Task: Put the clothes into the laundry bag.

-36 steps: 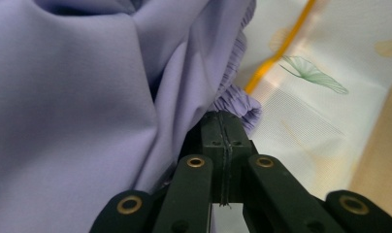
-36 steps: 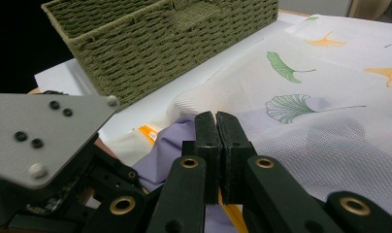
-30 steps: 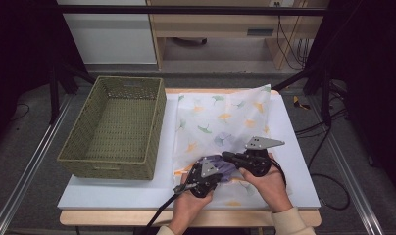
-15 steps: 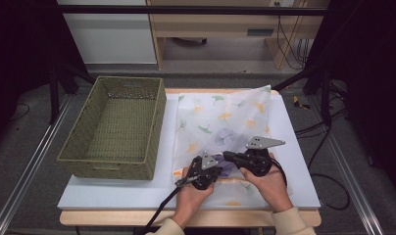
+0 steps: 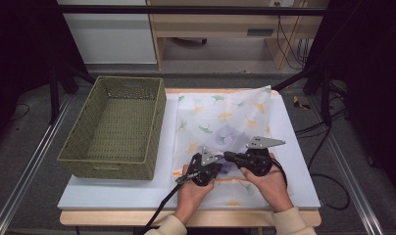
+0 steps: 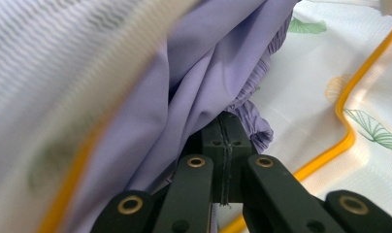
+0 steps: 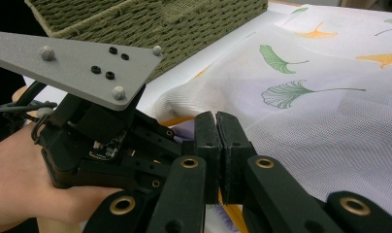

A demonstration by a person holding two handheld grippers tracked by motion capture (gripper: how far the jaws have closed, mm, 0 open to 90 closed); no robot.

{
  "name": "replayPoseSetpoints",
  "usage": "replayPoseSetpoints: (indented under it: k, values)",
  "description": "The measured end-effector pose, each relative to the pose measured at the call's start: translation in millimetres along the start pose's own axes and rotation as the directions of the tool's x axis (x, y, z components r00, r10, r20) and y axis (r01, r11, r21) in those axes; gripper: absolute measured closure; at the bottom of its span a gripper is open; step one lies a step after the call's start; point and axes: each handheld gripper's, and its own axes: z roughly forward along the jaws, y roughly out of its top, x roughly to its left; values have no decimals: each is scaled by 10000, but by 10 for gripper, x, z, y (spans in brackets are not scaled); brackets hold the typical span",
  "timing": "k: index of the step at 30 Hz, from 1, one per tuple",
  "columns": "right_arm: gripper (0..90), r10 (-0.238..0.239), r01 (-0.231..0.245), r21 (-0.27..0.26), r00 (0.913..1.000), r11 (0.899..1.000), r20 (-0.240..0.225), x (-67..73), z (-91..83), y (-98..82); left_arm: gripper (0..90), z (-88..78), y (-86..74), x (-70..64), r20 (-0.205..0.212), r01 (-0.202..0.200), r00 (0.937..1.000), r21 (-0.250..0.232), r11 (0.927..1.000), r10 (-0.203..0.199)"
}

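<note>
A white mesh bag (image 5: pixel 225 117) printed with ginkgo leaves and edged in orange trim (image 6: pixel 347 136) lies flat on the table. A purple garment (image 6: pixel 184 87) shows through the mesh near the bag's front end (image 5: pixel 220 142). My left gripper (image 5: pixel 219 169) sits at the bag's near edge with its jaws shut, and the purple cloth bunches at their tips (image 6: pixel 228 126). My right gripper (image 5: pixel 226 155) points left toward it. Its jaws (image 7: pixel 217 121) are shut over the bag's orange-trimmed edge, right beside the left gripper's body (image 7: pixel 97 131).
A green woven basket (image 5: pixel 117 127) stands on the left of the white tabletop (image 5: pixel 294 161), close to the bag's left side, and it is empty. In the right gripper view its wall (image 7: pixel 160 19) rises just behind the grippers.
</note>
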Motion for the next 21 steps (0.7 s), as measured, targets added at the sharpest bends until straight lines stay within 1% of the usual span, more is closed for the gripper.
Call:
replayPoseSetpoints:
  k: [3, 5, 8, 13, 16, 19, 20, 21]
  values:
    - [888, 11, -11, -2, 10000, 10000, 1, -5, -1, -3, 900, 20, 8, 5, -44, -2, 10000, -31, 10000, 1]
    - [888, 17, -17, 24, 10000, 10000, 6, -9, 1, -7, 900, 32, 9, 10, -94, -82, 9999, -17, 10000, 82]
    - [888, 87, -87, 82, 10000, 9999, 7, -14, 3, -17, 900, 51, 8, 12, -86, -19, 10000, -19, 10000, 19]
    - [888, 97, -97, 84, 9999, 9999, 52, -26, 2, -19, 900, 67, 47, 29, -142, -141, 9998, 4, 9999, 141]
    - [888, 80, -81, 74, 9999, 9999, 74, -35, -2, -17, 900, 70, 64, 25, -134, -101, 9999, -54, 9999, 100]
    - [888, 125, -127, 152, 9998, 9998, 126, -31, 9, -29, 900, 80, 77, 28, -201, -160, 9997, -48, 9999, 159]
    - [888, 68, -70, 143, 9999, 9999, 138, -35, 12, -30, 900, 84, 80, 35, -194, -71, 9998, -80, 9999, 69]
    - [888, 128, -130, 171, 9998, 9998, 147, -34, 13, -32, 900, 88, 82, 39, -182, -33, 9998, -95, 9999, 31]
